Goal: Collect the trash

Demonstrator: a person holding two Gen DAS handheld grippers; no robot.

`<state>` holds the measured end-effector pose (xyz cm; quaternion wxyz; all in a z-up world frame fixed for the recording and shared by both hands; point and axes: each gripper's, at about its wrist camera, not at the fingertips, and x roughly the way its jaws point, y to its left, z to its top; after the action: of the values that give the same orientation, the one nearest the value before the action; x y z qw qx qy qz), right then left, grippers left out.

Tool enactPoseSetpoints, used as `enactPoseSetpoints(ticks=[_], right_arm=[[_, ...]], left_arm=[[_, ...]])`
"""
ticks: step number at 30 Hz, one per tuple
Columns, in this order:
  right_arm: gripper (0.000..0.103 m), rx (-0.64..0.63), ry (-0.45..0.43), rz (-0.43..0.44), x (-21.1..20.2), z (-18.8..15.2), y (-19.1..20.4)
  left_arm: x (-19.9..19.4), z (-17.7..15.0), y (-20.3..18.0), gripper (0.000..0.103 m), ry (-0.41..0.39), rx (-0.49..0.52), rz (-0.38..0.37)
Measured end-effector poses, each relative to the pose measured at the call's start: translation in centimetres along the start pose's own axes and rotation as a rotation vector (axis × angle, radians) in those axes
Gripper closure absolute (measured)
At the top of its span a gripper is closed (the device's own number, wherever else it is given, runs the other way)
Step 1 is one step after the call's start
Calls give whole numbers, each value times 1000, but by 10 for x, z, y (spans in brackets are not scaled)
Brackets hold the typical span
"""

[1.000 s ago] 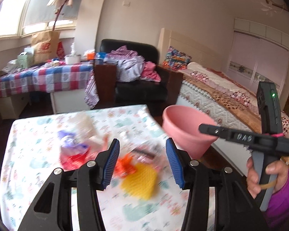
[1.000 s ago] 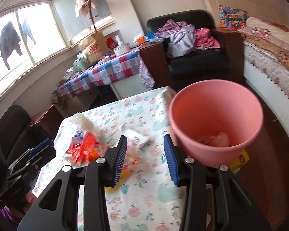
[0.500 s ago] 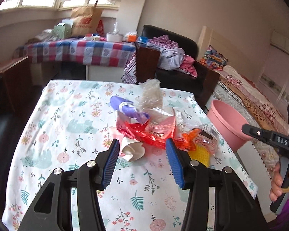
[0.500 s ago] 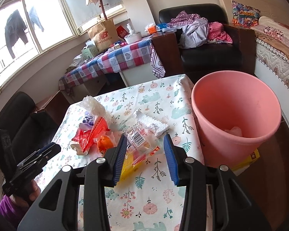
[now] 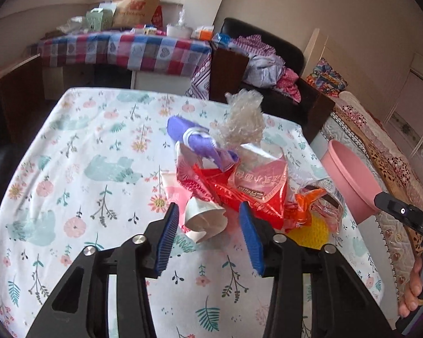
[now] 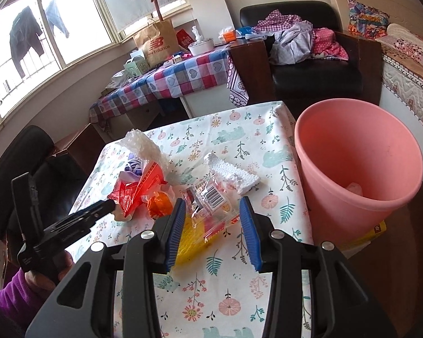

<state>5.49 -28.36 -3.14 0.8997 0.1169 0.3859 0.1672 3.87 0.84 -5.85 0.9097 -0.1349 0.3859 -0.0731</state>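
Observation:
A heap of trash lies on the floral tablecloth (image 5: pixel 79 152): a red wrapper (image 5: pixel 239 186), a purple wrapper (image 5: pixel 194 138), crinkled clear plastic (image 5: pixel 245 118) and a yellow mesh (image 5: pixel 313 228). My left gripper (image 5: pixel 208 233) hangs low over the table, its jaws closing either side of a crushed white paper cup (image 5: pixel 204 219); the pads stand clear of it. My right gripper (image 6: pixel 213 225) is open above a clear barcode wrapper (image 6: pixel 211 200) and the yellow mesh (image 6: pixel 191 242). A white foam piece (image 6: pixel 234 174) lies beyond. The pink bin (image 6: pixel 358 169) stands off the table's right edge.
Behind the table are a checked-cloth table (image 6: pixel 177 79) loaded with a paper bag and boxes, and a black armchair (image 6: pixel 318 79) piled with clothes. A bed (image 5: pixel 380 146) runs along the right. A black chair (image 6: pixel 28 152) stands at the left.
The left gripper has dropped and swung left toward the trash heap, and its jaws have narrowed around the paper cup. The right gripper has edged closer to the barcode wrapper.

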Motion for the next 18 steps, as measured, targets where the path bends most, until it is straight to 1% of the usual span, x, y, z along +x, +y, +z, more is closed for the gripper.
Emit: enactPoseSetpoints(ticks=[6, 10, 11, 12, 15, 18], right_arm=[[63, -20, 16, 9, 8, 3, 11], [63, -34, 24, 21, 14, 6, 20], [63, -44, 26, 23, 15, 6, 23], [63, -49, 28, 24, 16, 6, 25], [63, -70, 36, 30, 20, 7, 33], [63, -88, 44, 46, 25, 10, 41]], left_arm=[[5, 6, 14, 64, 11, -85, -20], [7, 8, 15, 64, 12, -88, -42], [8, 9, 14, 69, 12, -83, -50], [9, 9, 12, 77, 15, -75, -57], [7, 8, 12, 78, 7, -72, -58], [-1, 6, 12, 78, -14, -48, -45]])
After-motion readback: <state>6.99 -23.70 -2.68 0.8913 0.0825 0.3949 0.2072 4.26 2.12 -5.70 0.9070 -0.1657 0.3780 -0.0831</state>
